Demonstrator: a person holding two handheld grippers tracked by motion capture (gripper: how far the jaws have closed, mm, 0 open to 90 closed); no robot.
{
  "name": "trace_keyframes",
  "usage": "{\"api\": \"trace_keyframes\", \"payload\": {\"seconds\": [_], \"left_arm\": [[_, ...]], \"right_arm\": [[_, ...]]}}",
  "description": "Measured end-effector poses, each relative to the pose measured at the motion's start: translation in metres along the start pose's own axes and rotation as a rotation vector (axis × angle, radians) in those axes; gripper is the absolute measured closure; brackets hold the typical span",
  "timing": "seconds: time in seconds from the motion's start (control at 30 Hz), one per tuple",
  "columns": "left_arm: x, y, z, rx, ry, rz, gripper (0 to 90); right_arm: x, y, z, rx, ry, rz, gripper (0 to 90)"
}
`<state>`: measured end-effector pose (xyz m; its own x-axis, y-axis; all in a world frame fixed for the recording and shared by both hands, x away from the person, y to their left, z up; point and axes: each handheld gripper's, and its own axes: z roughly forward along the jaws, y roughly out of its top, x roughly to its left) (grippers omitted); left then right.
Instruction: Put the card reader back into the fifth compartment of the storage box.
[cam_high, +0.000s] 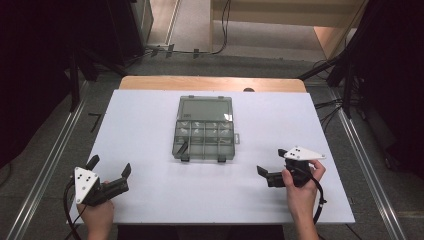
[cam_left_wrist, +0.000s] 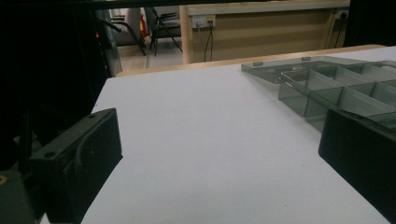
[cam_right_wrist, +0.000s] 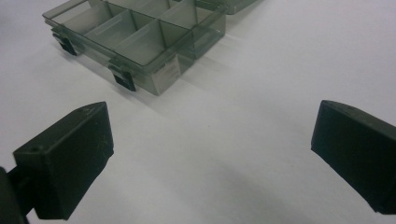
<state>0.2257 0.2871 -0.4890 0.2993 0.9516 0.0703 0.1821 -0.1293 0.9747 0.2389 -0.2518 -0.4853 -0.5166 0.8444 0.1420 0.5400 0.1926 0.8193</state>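
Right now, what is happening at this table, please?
A person holds a hand-held gripper in each hand at a white table. A smoky transparent organizer box lies open in the middle, its lid folded back flat and its compartments exposed. The left hand-held gripper and the right hand-held gripper both rest near the front edge, jaws wide open, holding nothing and apart from the box. No contact with the box has been made yet.

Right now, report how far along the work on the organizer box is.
Done: the organizer box lies open, lid folded back flat. In hand: nothing; the left gripper and right gripper rest open on the table, apart from the box. Left: any handling of it.
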Motion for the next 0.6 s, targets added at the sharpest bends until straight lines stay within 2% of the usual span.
{"api": "trace_keyframes", "payload": {"seconds": [0.6], "left_arm": [[0.000, 0.000, 0.000, 0.003, 0.001, 0.006, 0.0]], "right_arm": [[-0.029, -0.031, -0.024, -0.034, -0.049, 0.051, 0.0]]}}
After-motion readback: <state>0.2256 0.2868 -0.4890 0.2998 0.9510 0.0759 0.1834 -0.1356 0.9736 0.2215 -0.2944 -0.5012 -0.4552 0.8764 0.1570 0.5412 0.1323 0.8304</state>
